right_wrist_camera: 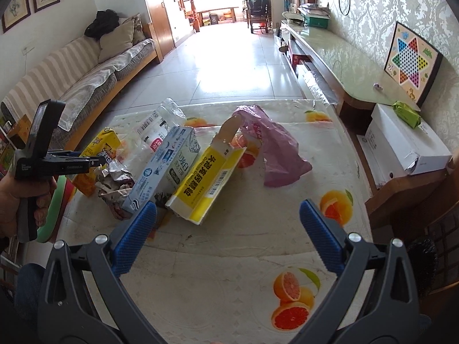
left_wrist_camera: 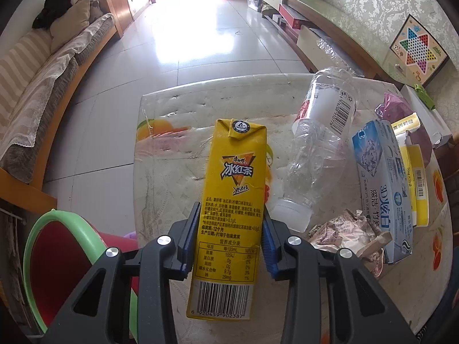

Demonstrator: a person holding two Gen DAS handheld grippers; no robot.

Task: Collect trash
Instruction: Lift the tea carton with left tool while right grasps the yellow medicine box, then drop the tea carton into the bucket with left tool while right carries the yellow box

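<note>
My left gripper (left_wrist_camera: 231,209) is shut on a yellow iced-tea carton (left_wrist_camera: 233,172), its blue pads pressing the carton's two long sides near the lower half. The carton lies over the table (left_wrist_camera: 172,109). Right of it lie a clear crushed bottle (left_wrist_camera: 318,143), a crumpled wrapper (left_wrist_camera: 344,229) and a blue-white toothpaste box (left_wrist_camera: 384,189). In the right wrist view my right gripper (right_wrist_camera: 228,205) hangs open over the tablecloth with nothing between its fingers. Just beyond it are a torn yellow box (right_wrist_camera: 206,183) and a pink plastic bag (right_wrist_camera: 275,149). The left gripper (right_wrist_camera: 94,160) and carton (right_wrist_camera: 100,146) show at the left.
A red bin with a green rim (left_wrist_camera: 37,229) stands by the table's left edge. A sofa (right_wrist_camera: 86,80) runs along the left wall. A long low cabinet (right_wrist_camera: 330,54) and a white box (right_wrist_camera: 407,143) stand at the right, with tiled floor (right_wrist_camera: 229,66) beyond the table.
</note>
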